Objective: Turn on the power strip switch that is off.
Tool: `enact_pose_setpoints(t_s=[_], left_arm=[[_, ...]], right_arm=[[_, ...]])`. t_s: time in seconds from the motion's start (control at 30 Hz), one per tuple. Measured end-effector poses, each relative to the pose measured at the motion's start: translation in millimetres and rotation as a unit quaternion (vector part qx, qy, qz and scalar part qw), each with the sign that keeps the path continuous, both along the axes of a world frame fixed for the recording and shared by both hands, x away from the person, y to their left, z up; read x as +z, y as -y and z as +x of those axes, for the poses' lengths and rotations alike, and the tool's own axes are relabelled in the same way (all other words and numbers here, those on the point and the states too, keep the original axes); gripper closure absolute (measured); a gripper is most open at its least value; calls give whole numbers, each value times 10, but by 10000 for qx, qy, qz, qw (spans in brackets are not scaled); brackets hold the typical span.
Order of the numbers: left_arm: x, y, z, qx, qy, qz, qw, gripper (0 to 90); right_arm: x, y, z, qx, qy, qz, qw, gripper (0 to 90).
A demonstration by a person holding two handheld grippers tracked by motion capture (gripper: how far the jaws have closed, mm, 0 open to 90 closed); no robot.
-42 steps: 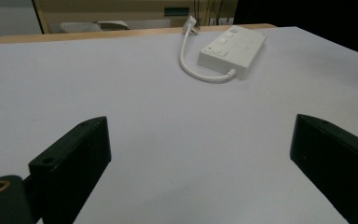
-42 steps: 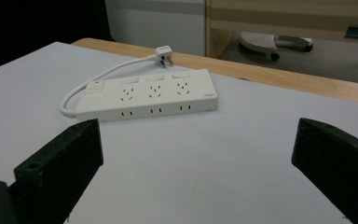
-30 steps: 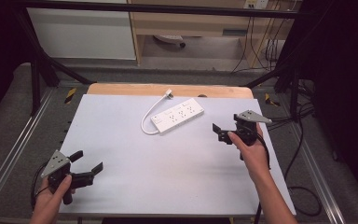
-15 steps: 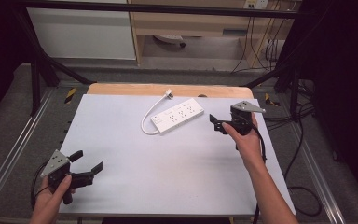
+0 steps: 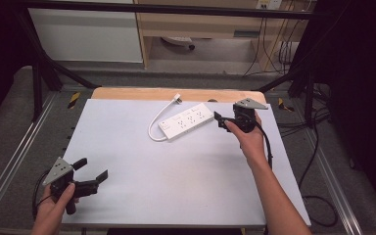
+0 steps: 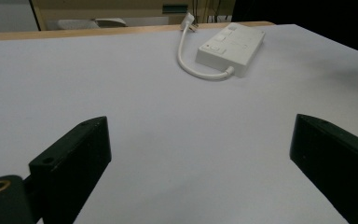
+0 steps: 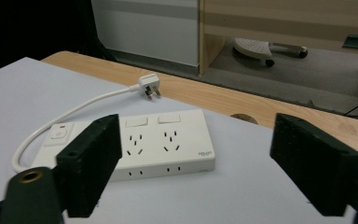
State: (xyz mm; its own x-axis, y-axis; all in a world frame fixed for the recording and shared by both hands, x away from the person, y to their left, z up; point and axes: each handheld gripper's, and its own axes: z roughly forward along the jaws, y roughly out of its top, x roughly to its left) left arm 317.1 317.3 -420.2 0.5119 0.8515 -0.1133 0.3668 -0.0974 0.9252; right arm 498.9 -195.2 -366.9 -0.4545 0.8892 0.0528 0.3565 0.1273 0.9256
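Both pairs of fingers are standing wide apart, gripping nothing. Your left gripper (image 5: 85, 175) is hovering low over the near left corner of the white table (image 5: 176, 186), well away from the power strip (image 5: 186, 121). Your right gripper (image 5: 223, 120) is sitting just beside the strip's right end, jaws pointing at it. Farther back, the strip's cord (image 5: 155, 122) is looping round to its plug (image 5: 177, 98), lying on the wooden edge (image 5: 127, 93).

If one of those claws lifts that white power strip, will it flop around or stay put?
The power strip looks like a rigid plastic block, so probably stiff. Its thin curved cord and plug would likely dangle. The smooth casing may slip between open jaws closing on it.
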Motion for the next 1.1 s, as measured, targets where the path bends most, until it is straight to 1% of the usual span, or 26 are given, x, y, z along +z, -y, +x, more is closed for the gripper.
enact_pose_setpoints(t_s=[0.07,0.1,0.17,0.2,0.23,0.33,0.47,0.53,0.73,0.83,0.87,1.1], left_arm=[[0,-3,2,1,3,4,10000,53],[-1,-3,2,8,2,1,10000,53],[0,-5,1,4,0,3,10000,53],[0,-5,1,4,0,3,10000,53],[0,-5,1,4,2,1,10000,53],[0,-4,2,-8,6,1,10000,53],[0,-3,2,-12,7,-1,10000,53],[1,-4,2,-12,4,0,10000,53],[0,-6,2,-7,2,3,10000,53],[0,-8,5,-16,7,-2,10000,53],[-1,-8,7,-18,5,1,10000,53],[-3,-7,9,-18,6,-3,10000,53]], right_arm=[[-6,-20,36,7,30,-3,10000,209],[-6,-20,36,7,30,-3,10000,209],[-10,-45,81,-24,72,4,10000,252],[-10,-45,81,-24,72,4,10000,252],[-17,-52,109,-71,95,42,9999,277],[-35,-51,147,-100,93,65,9999,319],[-53,-44,185,-126,106,36,9999,356],[-74,-36,220,-170,102,62,9998,403],[-111,-26,295,-270,155,5,9995,488],[-115,-24,321,-276,153,6,9995,501],[-115,-30,345,-301,164,18,9994,525],[-142,-56,413,-347,231,61,9991,612]])
